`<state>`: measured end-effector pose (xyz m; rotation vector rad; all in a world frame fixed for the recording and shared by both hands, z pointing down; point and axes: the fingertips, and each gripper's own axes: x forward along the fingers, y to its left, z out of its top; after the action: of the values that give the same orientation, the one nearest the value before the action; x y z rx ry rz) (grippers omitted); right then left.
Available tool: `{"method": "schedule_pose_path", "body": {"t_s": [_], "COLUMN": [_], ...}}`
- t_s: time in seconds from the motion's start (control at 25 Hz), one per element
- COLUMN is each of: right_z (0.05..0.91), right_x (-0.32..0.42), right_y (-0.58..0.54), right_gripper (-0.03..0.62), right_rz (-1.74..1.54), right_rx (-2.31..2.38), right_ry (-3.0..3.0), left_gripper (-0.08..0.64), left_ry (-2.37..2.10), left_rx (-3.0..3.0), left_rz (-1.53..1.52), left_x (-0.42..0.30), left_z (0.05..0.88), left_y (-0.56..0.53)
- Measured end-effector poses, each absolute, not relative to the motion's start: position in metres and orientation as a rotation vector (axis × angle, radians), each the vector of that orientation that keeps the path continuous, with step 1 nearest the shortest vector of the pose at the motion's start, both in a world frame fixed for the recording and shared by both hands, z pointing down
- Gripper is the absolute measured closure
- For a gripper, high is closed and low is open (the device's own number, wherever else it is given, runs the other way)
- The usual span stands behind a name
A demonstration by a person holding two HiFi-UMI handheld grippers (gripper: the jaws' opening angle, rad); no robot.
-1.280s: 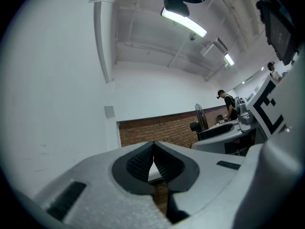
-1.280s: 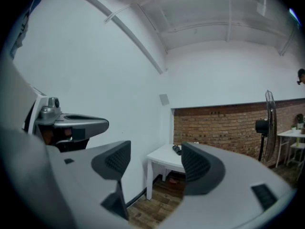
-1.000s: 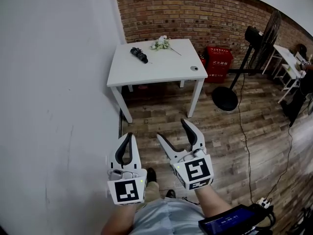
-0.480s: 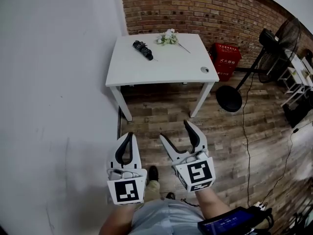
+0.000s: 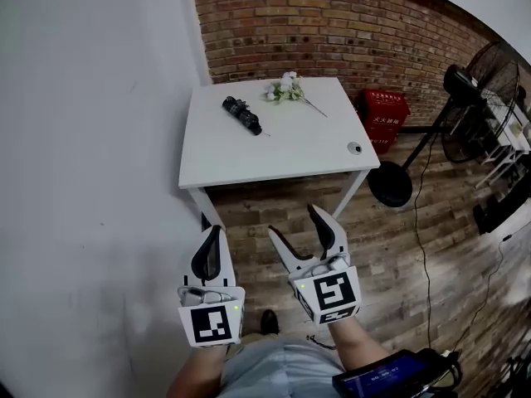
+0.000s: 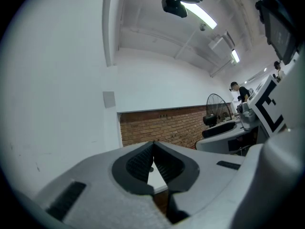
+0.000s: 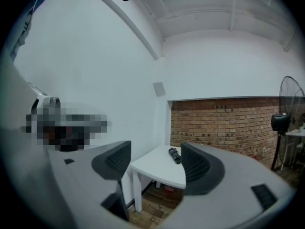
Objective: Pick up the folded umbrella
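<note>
My right gripper [image 5: 295, 222] gapes empty and my left gripper [image 5: 216, 230] is pinched on nothing, so I'd best approach square across the folded umbrella [image 5: 241, 115].

The white table [image 5: 274, 160] carries 3 things. A black folded umbrella [image 5: 241, 115] lies on it. A flower sprig [image 5: 286, 88] lies behind and right of the umbrella, and a small round object [image 5: 355, 148] lies farther right, well apart.
</note>
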<state>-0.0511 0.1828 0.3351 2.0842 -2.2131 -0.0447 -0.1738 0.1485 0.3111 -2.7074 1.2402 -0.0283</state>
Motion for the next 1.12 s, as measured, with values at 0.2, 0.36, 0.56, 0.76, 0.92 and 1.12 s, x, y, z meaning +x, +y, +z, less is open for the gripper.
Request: {"method": "schedule_pose_path", "body": {"t_s": [0.2, 0.36, 0.56, 0.76, 0.92, 1.12], "right_z": [0.32, 0.313, 0.316, 0.32, 0.32, 0.323], "right_x": [-0.042, -0.032, -0.021, -0.006, 0.009, 0.041], "right_y": [0.157, 0.143, 0.133, 0.125, 0.11, 0.075], "right_gripper": [0.267, 0.268, 0.27, 0.272, 0.272, 0.272], "right_rz": [-0.09, -0.127, -0.117, -0.113, -0.116, -0.099], "right_rx": [2.118, 2.143, 2.176, 2.192, 2.208, 2.211], "right_ry": [-2.197, -2.168, -2.125, -2.113, -2.113, -2.095], "left_gripper": [0.552, 0.552, 0.552, 0.552, 0.552, 0.552], "left_ry": [1.222, 1.189, 1.171, 1.129, 1.135, 1.167], "left_rx": [-2.692, -2.682, -2.679, -2.696, -2.711, -2.716], "left_rz": [0.017, 0.036, -0.011, -0.01, -0.031, -0.074], "left_x": [-0.167, -0.161, -0.153, -0.134, -0.121, -0.102], "left_z": [0.296, 0.296, 0.31, 0.314, 0.318, 0.327], "left_y": [0.116, 0.097, 0.082, 0.074, 0.063, 0.034]}}
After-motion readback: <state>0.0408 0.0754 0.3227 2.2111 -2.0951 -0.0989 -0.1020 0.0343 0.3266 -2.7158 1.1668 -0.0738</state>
